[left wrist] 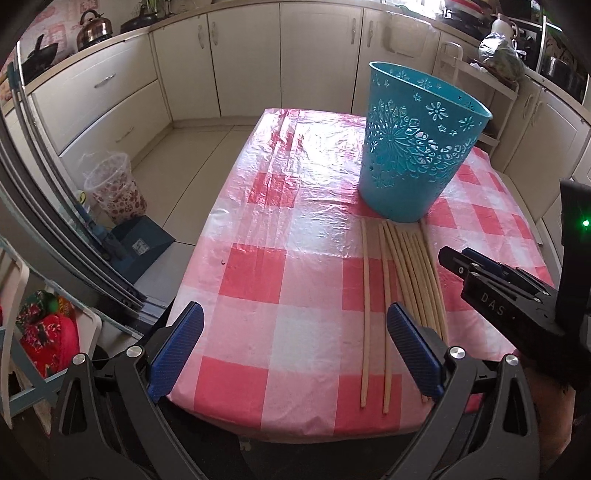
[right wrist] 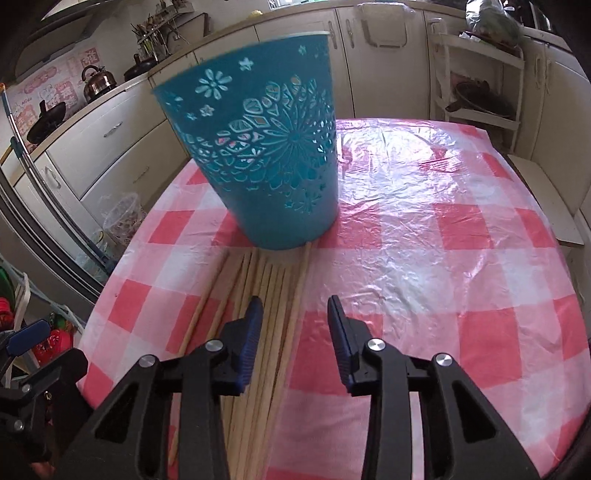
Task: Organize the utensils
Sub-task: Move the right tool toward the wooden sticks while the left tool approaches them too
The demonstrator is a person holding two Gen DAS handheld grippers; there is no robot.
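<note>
Several wooden chopsticks (left wrist: 413, 273) lie side by side on the pink checked tablecloth (left wrist: 280, 229), their far ends against a teal perforated bin (left wrist: 417, 144) that stands upright. My left gripper (left wrist: 295, 339) is open and empty above the near table edge, left of most chopsticks. My right gripper (right wrist: 295, 325) is open and empty just above the chopsticks (right wrist: 266, 295), with the rightmost sticks between its fingers. The bin (right wrist: 266, 155) stands just beyond. The right gripper also shows in the left wrist view (left wrist: 458, 262).
Cream kitchen cabinets (left wrist: 240, 62) ring the room. A clear patterned waste bin (left wrist: 114, 188) and a blue dustpan (left wrist: 140, 243) stand on the floor at left. A white shelf rack (right wrist: 480, 74) stands beyond the table (right wrist: 443, 221). A kettle (left wrist: 94, 29) sits on the counter.
</note>
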